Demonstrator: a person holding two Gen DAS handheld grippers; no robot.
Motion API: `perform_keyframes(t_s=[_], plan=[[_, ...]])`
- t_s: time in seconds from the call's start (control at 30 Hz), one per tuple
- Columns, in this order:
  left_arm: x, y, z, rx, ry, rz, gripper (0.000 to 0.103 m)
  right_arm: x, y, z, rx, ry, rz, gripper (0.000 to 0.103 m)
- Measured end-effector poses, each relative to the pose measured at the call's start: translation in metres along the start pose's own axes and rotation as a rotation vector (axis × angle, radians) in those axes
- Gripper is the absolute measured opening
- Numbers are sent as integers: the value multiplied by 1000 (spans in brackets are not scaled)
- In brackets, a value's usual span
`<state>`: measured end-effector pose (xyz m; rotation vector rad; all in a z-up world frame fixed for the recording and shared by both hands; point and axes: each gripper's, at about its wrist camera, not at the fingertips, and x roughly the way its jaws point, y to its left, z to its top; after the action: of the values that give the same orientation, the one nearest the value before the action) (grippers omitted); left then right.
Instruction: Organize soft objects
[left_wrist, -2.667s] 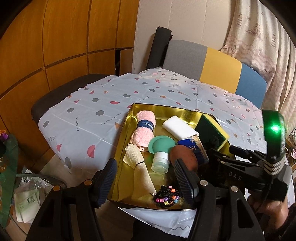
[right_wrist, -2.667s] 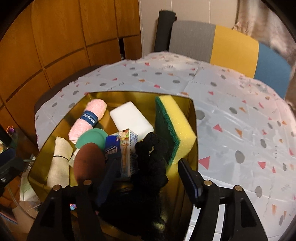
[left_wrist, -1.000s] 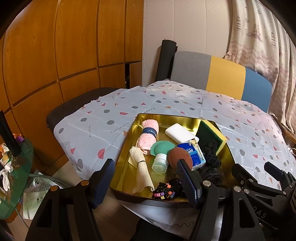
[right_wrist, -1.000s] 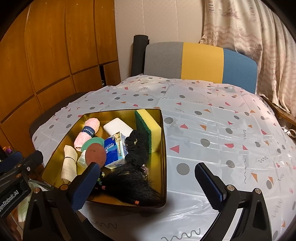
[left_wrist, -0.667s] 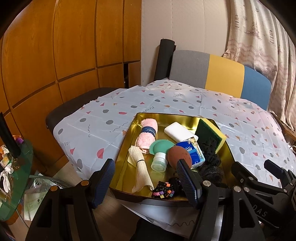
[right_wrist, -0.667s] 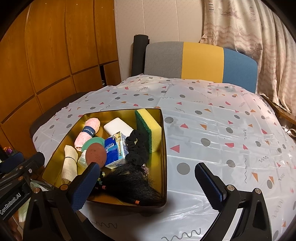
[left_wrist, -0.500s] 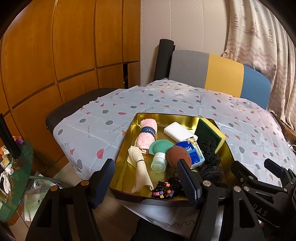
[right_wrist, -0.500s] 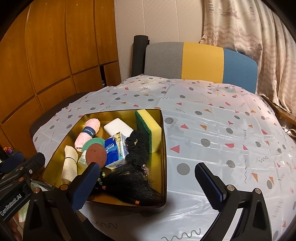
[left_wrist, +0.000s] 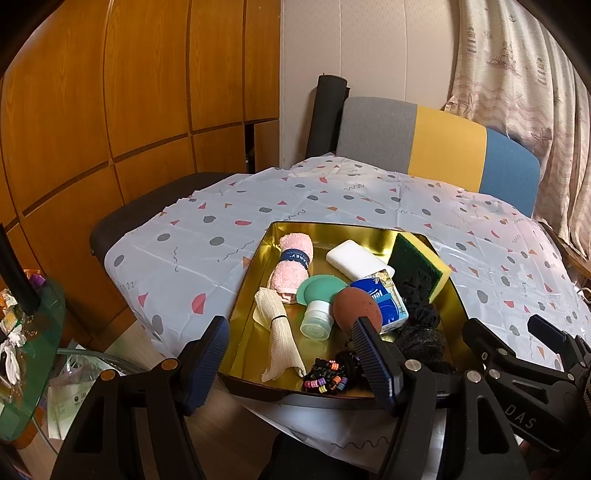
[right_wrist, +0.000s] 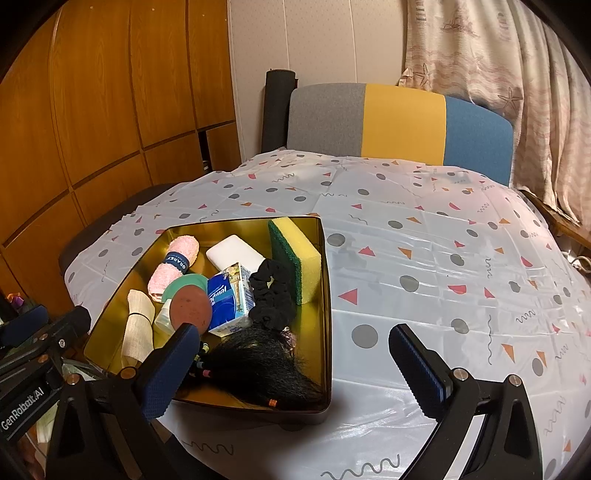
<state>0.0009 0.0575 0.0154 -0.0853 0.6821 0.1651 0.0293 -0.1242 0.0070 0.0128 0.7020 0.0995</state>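
A gold tray (left_wrist: 243, 295) (right_wrist: 325, 266) near the table's front edge holds soft things: a pink rolled towel (left_wrist: 293, 264) (right_wrist: 173, 267), a white sponge block (left_wrist: 354, 258) (right_wrist: 234, 253), a yellow-green sponge (left_wrist: 419, 264) (right_wrist: 295, 254), a tissue pack (right_wrist: 229, 295), a brown puff (left_wrist: 356, 308) (right_wrist: 192, 304), a beige cloth roll (left_wrist: 279, 332) (right_wrist: 138, 326), a black scrunchie (right_wrist: 271, 295), a black hair piece (right_wrist: 258, 365) and hair ties (left_wrist: 325, 376). My left gripper (left_wrist: 291, 360) is open and empty, held back above the tray's near edge. My right gripper (right_wrist: 295, 373) is open and empty over the tray's near right corner.
The table wears a white cloth with dots and triangles (right_wrist: 443, 240). A grey, yellow and blue chair back (right_wrist: 399, 122) stands behind it. A wooden panel wall (left_wrist: 110, 110) is at the left. A green glass side table (left_wrist: 26, 354) with clutter stands low at the left.
Both grippers have drawn back and up from the tray since 2.7 s ago; the black scrunchie now lies in the tray. Over the last second almost nothing has moved.
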Motion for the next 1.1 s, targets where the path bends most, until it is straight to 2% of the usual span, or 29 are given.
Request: perform_keyframes(t_s=[0.97, 1.03, 1.1], plan=[[0, -3, 1, 26, -18, 33, 70, 3, -3, -1, 7, 10, -1, 103], [3, -4, 1, 36, -5, 28, 58, 4, -3, -2, 5, 12, -3, 103], [5, -6, 0, 70, -8, 37, 55, 6, -3, -2, 3, 16, -5, 103]])
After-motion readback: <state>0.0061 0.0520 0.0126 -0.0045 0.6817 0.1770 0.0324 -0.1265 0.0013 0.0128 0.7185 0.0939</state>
